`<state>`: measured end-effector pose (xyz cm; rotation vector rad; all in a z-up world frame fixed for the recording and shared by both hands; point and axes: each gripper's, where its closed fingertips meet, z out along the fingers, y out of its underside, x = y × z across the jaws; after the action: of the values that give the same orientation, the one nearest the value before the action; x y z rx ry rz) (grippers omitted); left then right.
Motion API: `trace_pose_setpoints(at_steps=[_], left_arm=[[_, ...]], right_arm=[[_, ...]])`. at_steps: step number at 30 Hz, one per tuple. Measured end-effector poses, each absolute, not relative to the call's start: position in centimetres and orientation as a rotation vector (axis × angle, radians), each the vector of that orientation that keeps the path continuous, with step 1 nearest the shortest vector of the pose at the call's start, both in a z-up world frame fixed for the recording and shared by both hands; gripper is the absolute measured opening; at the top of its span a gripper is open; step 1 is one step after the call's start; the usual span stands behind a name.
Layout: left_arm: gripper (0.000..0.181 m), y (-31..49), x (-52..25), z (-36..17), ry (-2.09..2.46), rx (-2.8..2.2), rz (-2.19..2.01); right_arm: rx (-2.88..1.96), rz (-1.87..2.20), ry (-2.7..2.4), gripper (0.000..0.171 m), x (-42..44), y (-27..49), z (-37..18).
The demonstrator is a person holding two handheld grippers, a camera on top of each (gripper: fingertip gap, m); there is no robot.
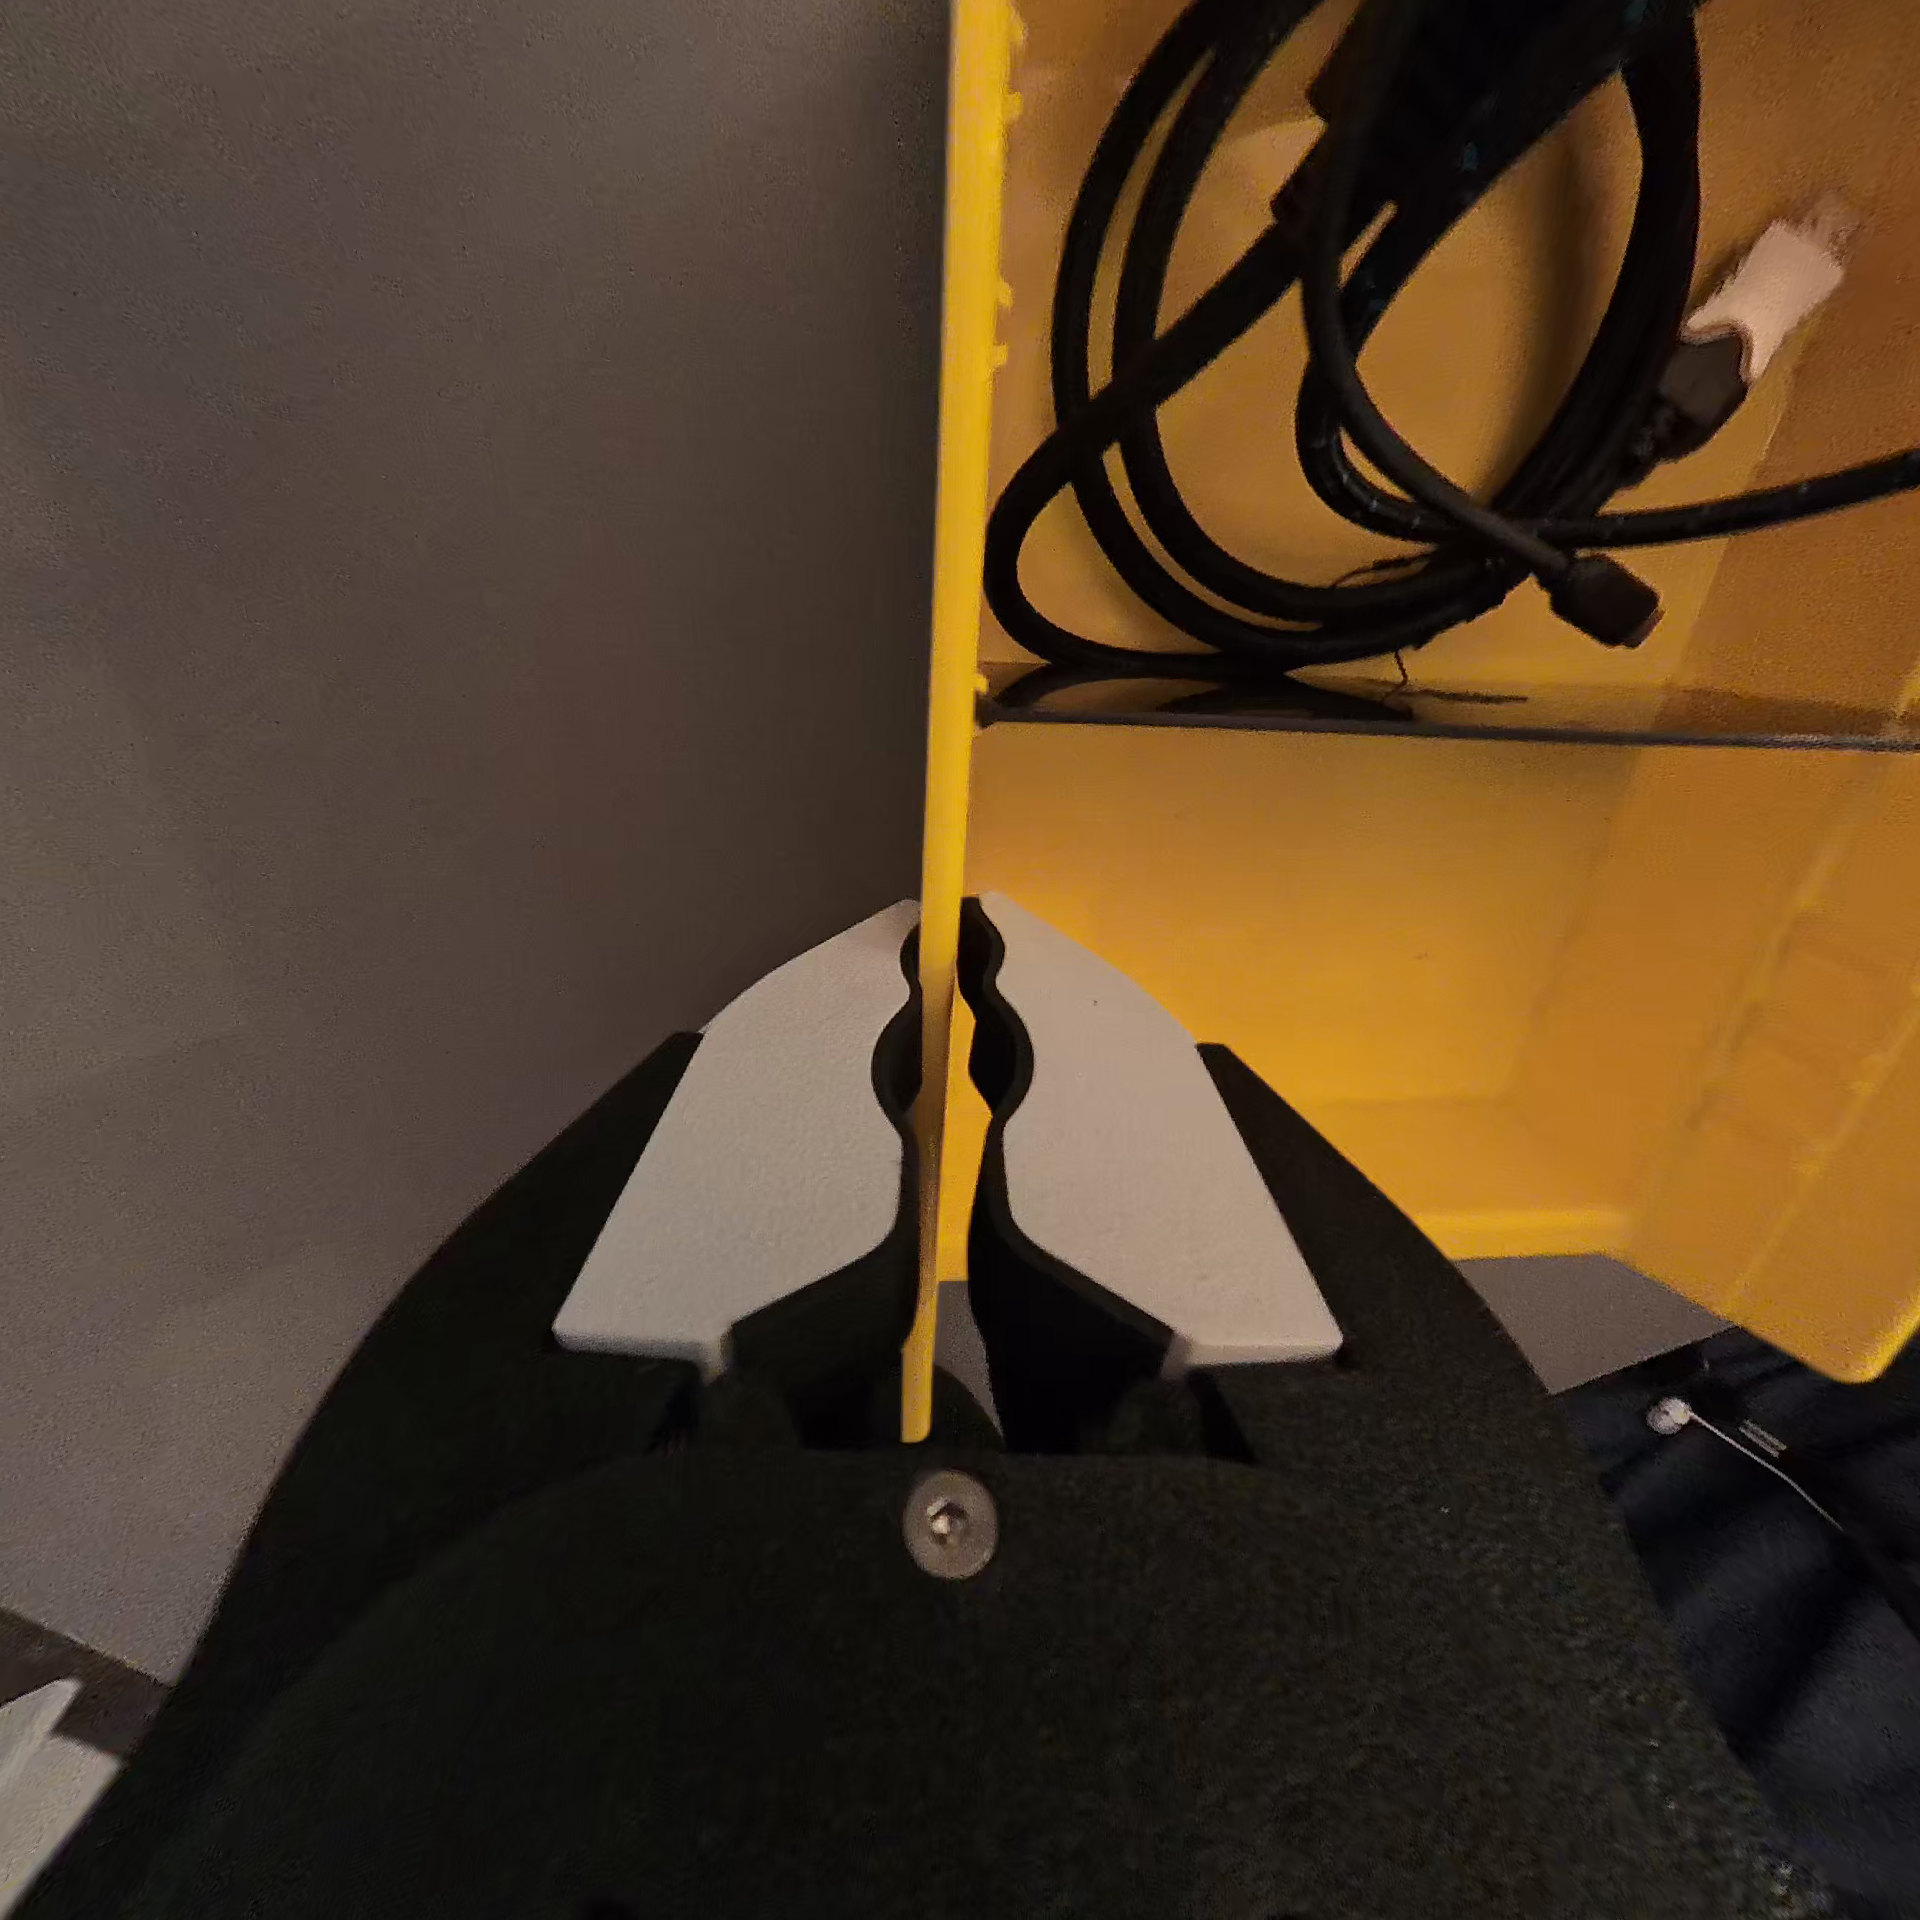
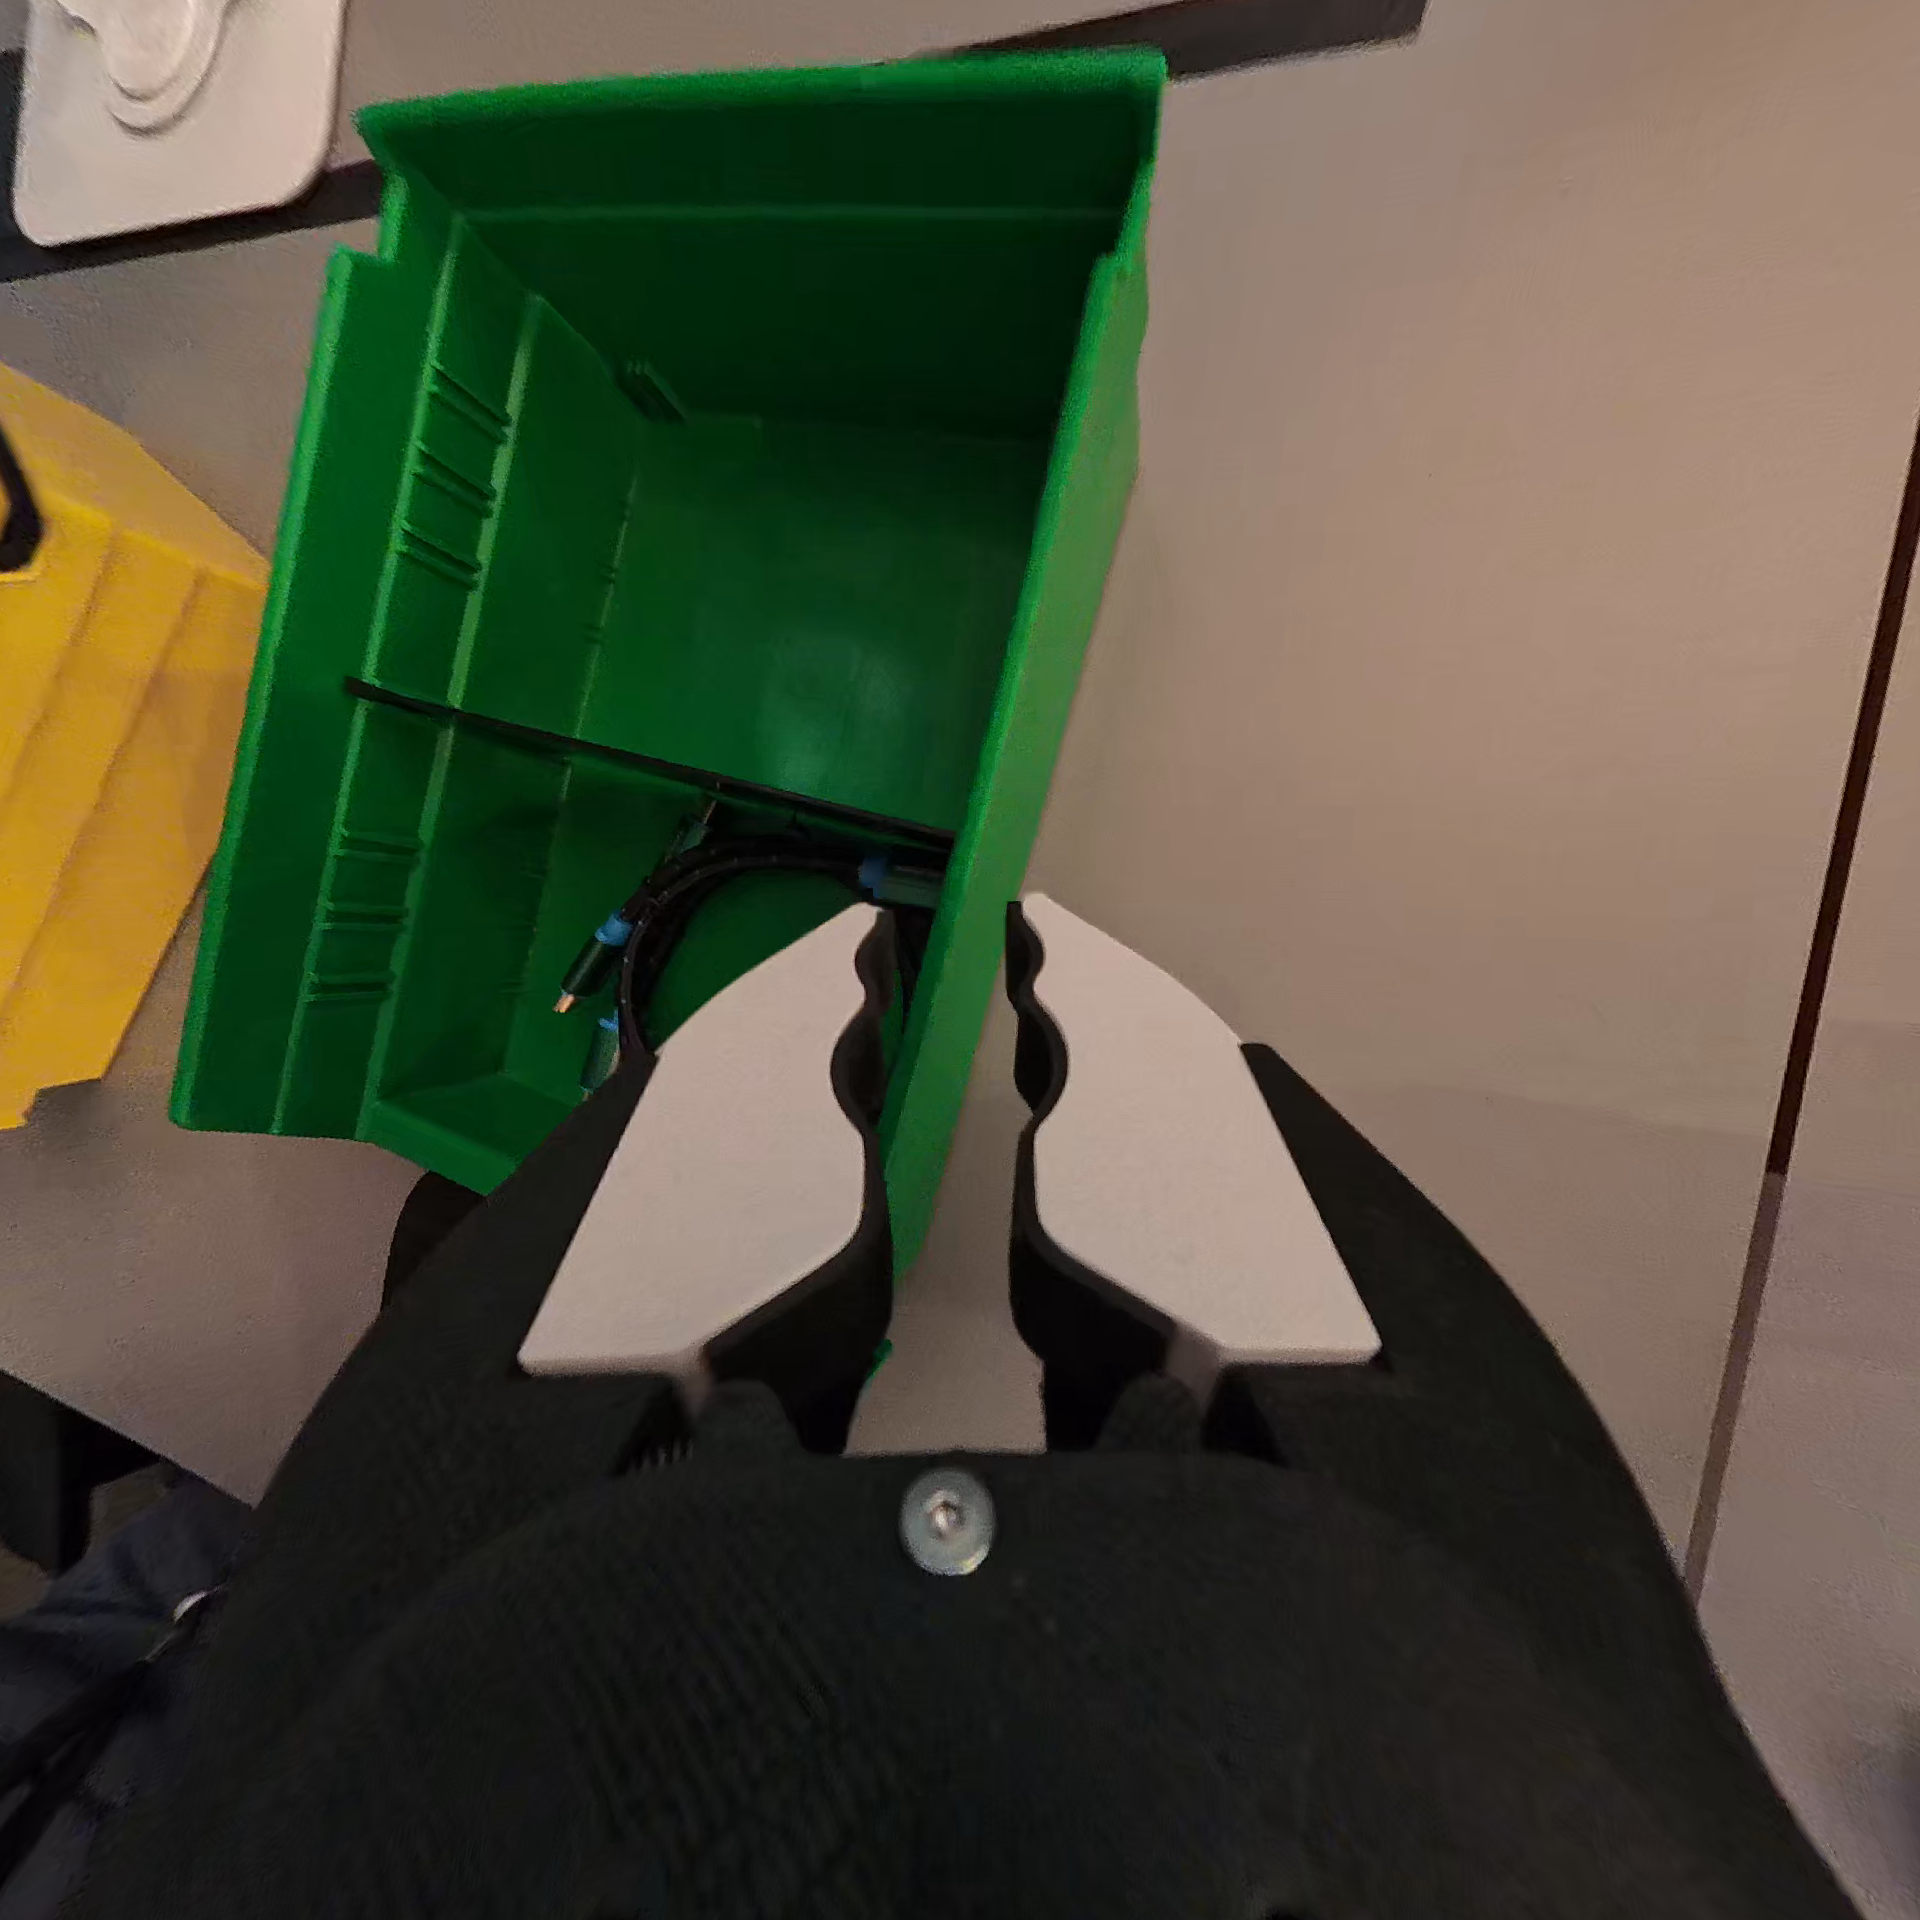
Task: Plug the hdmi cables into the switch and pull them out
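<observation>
We see the left hand-held gripper [image 1: 943, 914] clenched on the left side wall of a yellow bin [image 1: 1351, 935], the thin wall pinched between its jaws; beyond a dark divider [image 1: 1455, 724], in the far compartment, lies a coil of black hdmi cables [image 1: 1299, 436]; the right hand-held gripper [image 2: 943, 914] straddles the right wall of a green bin [image 2: 779, 520] with its jaws apart, so released; another cable bundle [image 2: 665, 914] sits in that bin's near compartment; both bins rest on the grey desk [image 2: 1403, 520].
</observation>
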<state>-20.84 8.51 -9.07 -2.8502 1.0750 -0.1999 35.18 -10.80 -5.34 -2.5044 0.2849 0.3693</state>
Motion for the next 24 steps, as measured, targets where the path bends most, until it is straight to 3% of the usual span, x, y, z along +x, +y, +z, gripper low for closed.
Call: trace_pose_setpoints(at_steps=[17, 24], left_arm=[[0.004, 11.1, -36.3, -8.9, 0.581, -2.879, -0.300], [0.004, 10.8, -40.3, -8.8, 0.439, -2.869, -0.320]], right_arm=[[-2.642, 0.377, 0.444, 0.045, 35.3, -12.5, -7.6], [-2.724, 0.361, 0.455, 0.046, 34.7, -12.1, -8.7]])
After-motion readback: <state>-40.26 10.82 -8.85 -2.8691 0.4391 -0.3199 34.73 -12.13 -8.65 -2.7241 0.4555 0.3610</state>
